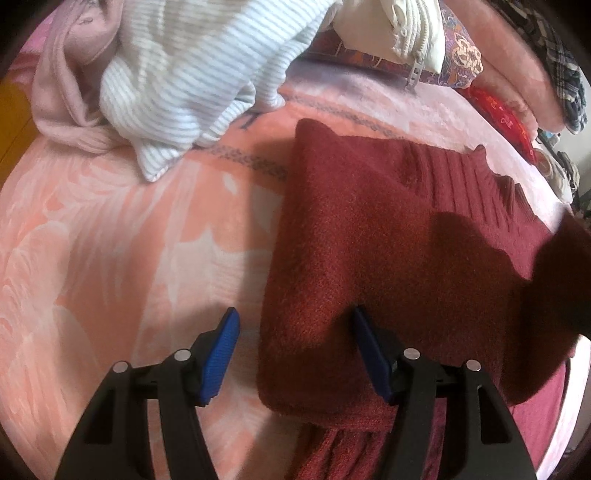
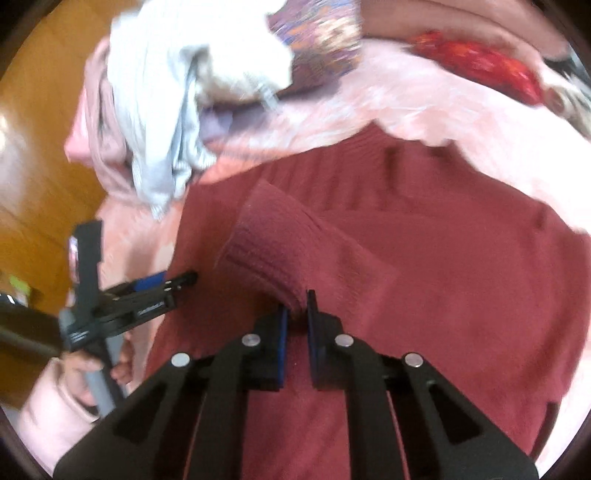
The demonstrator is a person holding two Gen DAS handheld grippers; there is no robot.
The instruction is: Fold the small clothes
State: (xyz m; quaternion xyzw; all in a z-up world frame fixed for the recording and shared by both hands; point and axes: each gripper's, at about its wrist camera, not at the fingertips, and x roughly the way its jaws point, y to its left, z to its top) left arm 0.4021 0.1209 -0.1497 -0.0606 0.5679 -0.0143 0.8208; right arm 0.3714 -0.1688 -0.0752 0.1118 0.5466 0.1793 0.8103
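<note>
A dark red knit sweater (image 1: pixel 388 240) lies partly folded on the pink blanket (image 1: pixel 129 240). My left gripper (image 1: pixel 295 332) is open and straddles the sweater's left edge: one blue pad (image 1: pixel 369 350) rests on the knit, the other (image 1: pixel 221 350) hangs over the blanket. In the right wrist view my right gripper (image 2: pixel 297 306) is shut on the ribbed sleeve cuff (image 2: pixel 273 243) of the sweater (image 2: pixel 461 277), and the cuff stands up from the body. The left gripper (image 2: pixel 147 288) shows at the left, held by a hand (image 2: pixel 74 373) in a pink sleeve.
A white striped garment (image 1: pixel 192 74) and a pale pink one (image 1: pixel 62 92) are piled at the back left. A cream zipped garment (image 1: pixel 406 26) lies on a patterned pillow (image 1: pixel 461 55). Beside them is a red cloth (image 1: pixel 506 118). Wooden floor (image 2: pixel 44 147) lies beyond the bed's left edge.
</note>
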